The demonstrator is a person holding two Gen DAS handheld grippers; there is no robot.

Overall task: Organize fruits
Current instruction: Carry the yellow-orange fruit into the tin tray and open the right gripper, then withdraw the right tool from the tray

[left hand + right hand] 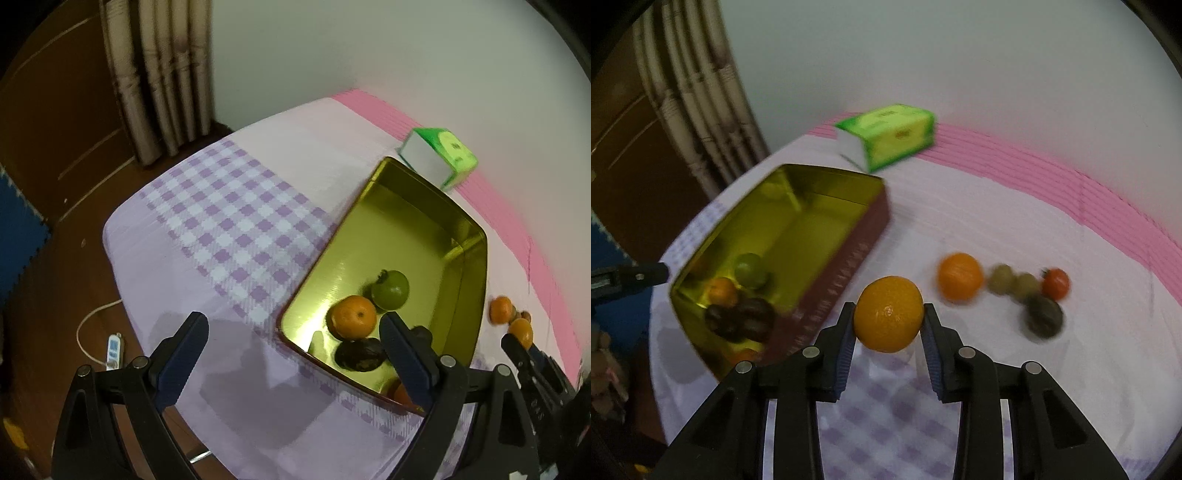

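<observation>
1. nearest in the right wrist view, the right gripper [888,320] pinches an orange [888,314] between its two pads, lifted above the cloth just beside the tin's near long wall.
2. risk: the round, smooth fruit is held only at its sides; in my judgement a quick swing or a slight loosening could let it roll out and drop on the tablecloth [960,229] short of the tin.
3. risk: the carry into the gold tin [827,201] must clear its dark red wall; coming in too low could knock the rim and shove the tin.
4. the left gripper [291,332] stands spread wide with nothing between its jaws, over the cloth at the tin's near corner; it could bump that corner or cross the right hand's path.
5. count in the tin: one orange, one green fruit, one or two dark fruits, and a further orange at the near edge, partly hidden.
6. count loose on the cloth, farther right: one orange, two small greenish fruits, one red fruit, one dark one; blur makes this uncertain.
7. farthest, one green tissue pack [890,134] lies by the pink stripe.
</observation>
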